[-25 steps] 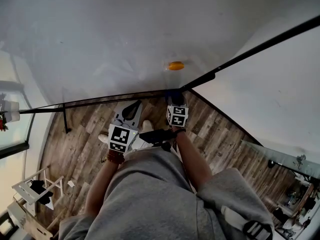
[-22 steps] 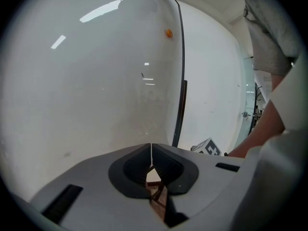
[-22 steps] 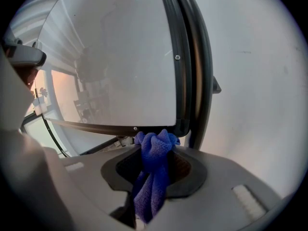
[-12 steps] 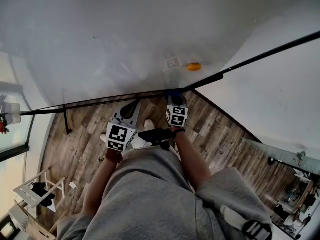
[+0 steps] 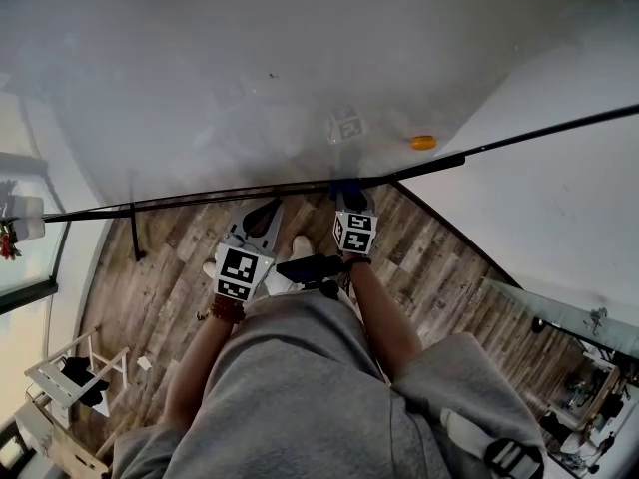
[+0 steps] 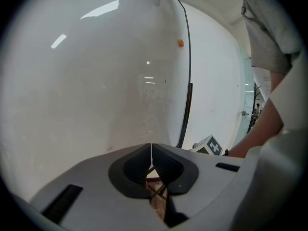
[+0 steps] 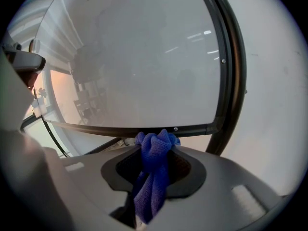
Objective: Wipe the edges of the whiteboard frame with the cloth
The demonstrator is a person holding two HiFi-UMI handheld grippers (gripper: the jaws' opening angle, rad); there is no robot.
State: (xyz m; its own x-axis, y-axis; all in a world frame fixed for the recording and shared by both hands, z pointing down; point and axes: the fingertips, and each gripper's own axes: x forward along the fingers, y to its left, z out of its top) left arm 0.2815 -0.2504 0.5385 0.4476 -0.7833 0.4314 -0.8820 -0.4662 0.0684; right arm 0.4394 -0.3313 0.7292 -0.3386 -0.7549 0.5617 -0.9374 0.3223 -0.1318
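Note:
The whiteboard (image 5: 250,58) fills the upper head view, its black bottom frame (image 5: 200,200) running across the middle. My right gripper (image 5: 348,194) is shut on a blue cloth (image 7: 155,150), whose bunched tip (image 5: 346,187) presses against the bottom frame edge (image 7: 144,130) near the corner (image 7: 219,126) where it meets the vertical frame bar (image 7: 231,61). My left gripper (image 5: 262,216) is shut with nothing in it, held below the frame; in its view the jaws (image 6: 151,160) meet before the white board (image 6: 96,71).
An orange magnet (image 5: 422,143) sticks to the board near its right edge. A black stand leg (image 5: 133,233) drops to the wooden floor (image 5: 160,287). White shelving (image 5: 70,372) stands at lower left. A white wall (image 5: 559,198) lies to the right.
The view has shifted, so the orange magnet and the board's corner slid rightward. Both grippers stay in nearly the same place, the cloth still against the bottom frame.

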